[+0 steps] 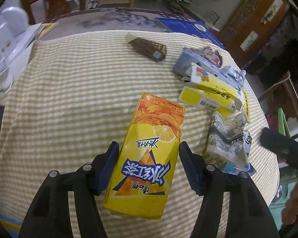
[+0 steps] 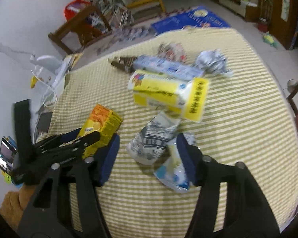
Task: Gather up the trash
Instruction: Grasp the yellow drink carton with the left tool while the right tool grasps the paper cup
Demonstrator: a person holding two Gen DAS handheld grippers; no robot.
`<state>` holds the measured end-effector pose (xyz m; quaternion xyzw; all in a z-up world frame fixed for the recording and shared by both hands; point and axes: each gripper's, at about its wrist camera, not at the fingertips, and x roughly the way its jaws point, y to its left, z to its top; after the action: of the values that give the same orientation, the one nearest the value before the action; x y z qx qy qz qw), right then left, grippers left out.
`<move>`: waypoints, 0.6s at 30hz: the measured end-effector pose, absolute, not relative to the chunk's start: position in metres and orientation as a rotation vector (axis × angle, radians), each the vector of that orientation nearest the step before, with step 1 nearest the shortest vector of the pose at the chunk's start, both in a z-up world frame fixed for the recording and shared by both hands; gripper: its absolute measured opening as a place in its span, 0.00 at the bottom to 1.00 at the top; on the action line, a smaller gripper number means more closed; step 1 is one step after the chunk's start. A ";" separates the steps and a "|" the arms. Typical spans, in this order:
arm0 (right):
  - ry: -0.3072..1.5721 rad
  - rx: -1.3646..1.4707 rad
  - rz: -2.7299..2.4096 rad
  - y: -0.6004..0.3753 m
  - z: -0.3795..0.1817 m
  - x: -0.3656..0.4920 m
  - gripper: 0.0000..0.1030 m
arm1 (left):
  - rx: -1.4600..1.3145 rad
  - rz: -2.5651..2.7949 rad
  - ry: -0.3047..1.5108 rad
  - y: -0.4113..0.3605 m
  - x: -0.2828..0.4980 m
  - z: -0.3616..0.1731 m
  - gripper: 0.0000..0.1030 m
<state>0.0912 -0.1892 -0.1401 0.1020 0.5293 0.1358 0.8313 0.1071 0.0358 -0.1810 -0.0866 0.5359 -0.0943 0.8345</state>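
A yellow iced-tea carton (image 1: pixel 157 123) lies lengthwise between the fingers of my left gripper (image 1: pixel 149 145), whose blue pads rest against both its long sides. From the right wrist view the same carton (image 2: pixel 103 123) shows at the left, inside the left gripper (image 2: pixel 83 136). My right gripper (image 2: pixel 149 158) hangs open over a crushed blue-and-white paper cup (image 2: pixel 151 140). A pale blue wrapper (image 2: pixel 172 172) lies against its right pad, while the left pad stands apart from the cup. In the left wrist view the cup (image 1: pixel 226 136) sits right of the carton, and the right gripper (image 1: pixel 278 144) is a dark blur.
A yellow-striped cloth (image 1: pixel 69 99) covers the round table. Yellow boxes (image 2: pixel 164 93), a pale blue pack (image 2: pixel 168 67), a brown box (image 1: pixel 149 48) and crumpled paper (image 2: pixel 212 61) lie further back. A white appliance (image 1: pixel 12 25) and papers stand at the left edge.
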 end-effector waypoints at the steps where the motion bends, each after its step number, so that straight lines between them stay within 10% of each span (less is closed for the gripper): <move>1: 1.134 0.214 0.289 -0.186 -0.144 0.094 0.48 | -0.191 -0.192 1.137 0.038 0.105 -0.182 0.58; 11: 1.181 0.048 0.249 -0.156 -0.166 0.113 0.49 | -0.233 -0.190 1.138 0.045 0.093 -0.186 0.67; 18: 1.105 0.004 0.274 -0.160 -0.147 0.102 0.07 | -0.224 -0.186 1.151 0.041 0.094 -0.191 0.58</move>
<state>0.1020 -0.1602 -0.1471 0.0021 0.5230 0.1298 0.8424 0.0939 0.0407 -0.1912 -0.1055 0.5421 -0.0875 0.8290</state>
